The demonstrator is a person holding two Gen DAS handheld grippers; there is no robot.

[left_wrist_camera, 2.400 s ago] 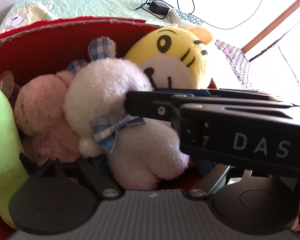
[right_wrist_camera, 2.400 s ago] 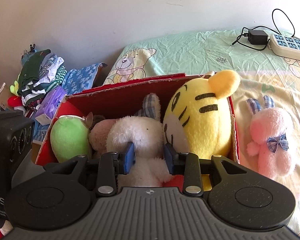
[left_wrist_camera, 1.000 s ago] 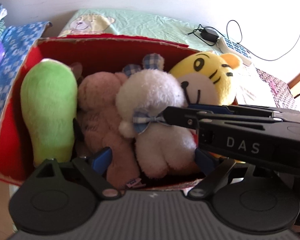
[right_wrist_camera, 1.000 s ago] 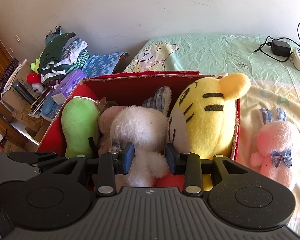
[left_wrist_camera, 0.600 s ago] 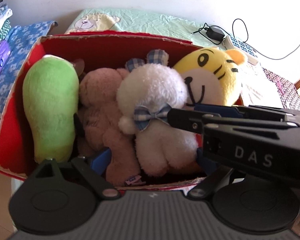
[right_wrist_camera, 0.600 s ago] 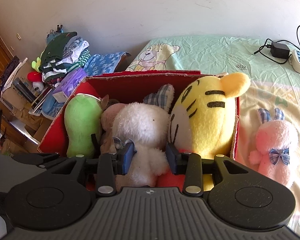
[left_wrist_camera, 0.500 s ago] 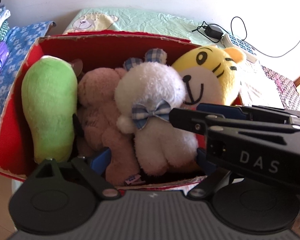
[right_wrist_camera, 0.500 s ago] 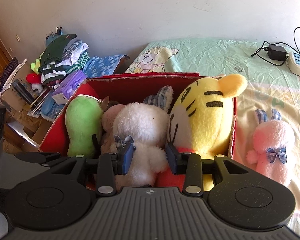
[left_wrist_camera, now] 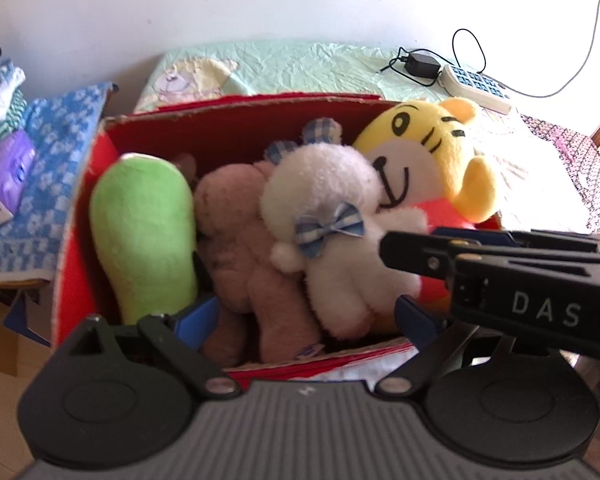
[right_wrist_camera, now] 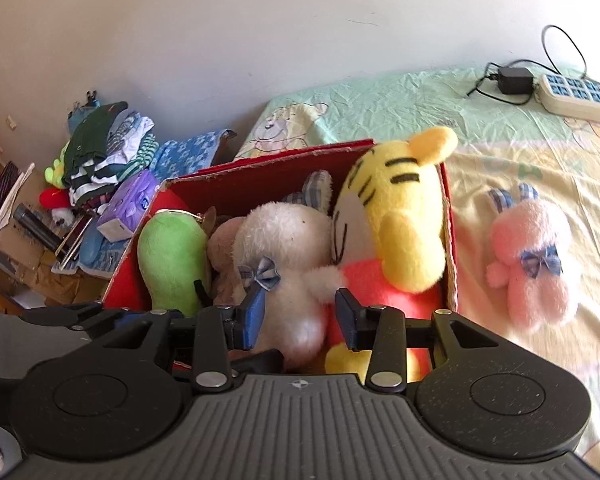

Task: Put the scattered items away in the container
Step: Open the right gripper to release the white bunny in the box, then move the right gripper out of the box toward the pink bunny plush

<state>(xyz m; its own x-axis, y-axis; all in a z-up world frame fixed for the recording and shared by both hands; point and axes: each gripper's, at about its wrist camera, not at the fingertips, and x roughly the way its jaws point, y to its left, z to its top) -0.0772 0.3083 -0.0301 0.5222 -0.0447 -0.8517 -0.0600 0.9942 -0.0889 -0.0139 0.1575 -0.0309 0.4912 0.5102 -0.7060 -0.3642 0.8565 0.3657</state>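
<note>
A red cardboard box (left_wrist_camera: 236,128) (right_wrist_camera: 260,176) stands on the bed. It holds a green plush (left_wrist_camera: 144,232) (right_wrist_camera: 172,256), a brown plush (left_wrist_camera: 236,232), a white plush with a blue checked bow (left_wrist_camera: 328,200) (right_wrist_camera: 284,240) and a yellow tiger plush (left_wrist_camera: 420,148) (right_wrist_camera: 400,208). My left gripper (left_wrist_camera: 306,318) hangs at the box's near wall, its jaws wide and opening, with the brown and white plush legs between them, untouched. My right gripper (right_wrist_camera: 300,316) is opening around the white plush's lower body, and its pads stand off the fur. A pink bunny plush (right_wrist_camera: 532,256) lies on the sheet right of the box.
A power strip (right_wrist_camera: 576,98) and a charger (right_wrist_camera: 512,80) with cables lie at the far right of the bed. Left of the bed are a pile of folded clothes (right_wrist_camera: 104,152), a purple tissue pack (right_wrist_camera: 128,204) and a blue patterned cloth (left_wrist_camera: 52,184).
Both grippers' jaws have spread wider. The right pads have come off the white plush, which stays in the box. The tiger has tipped, so its arm and red body show.
</note>
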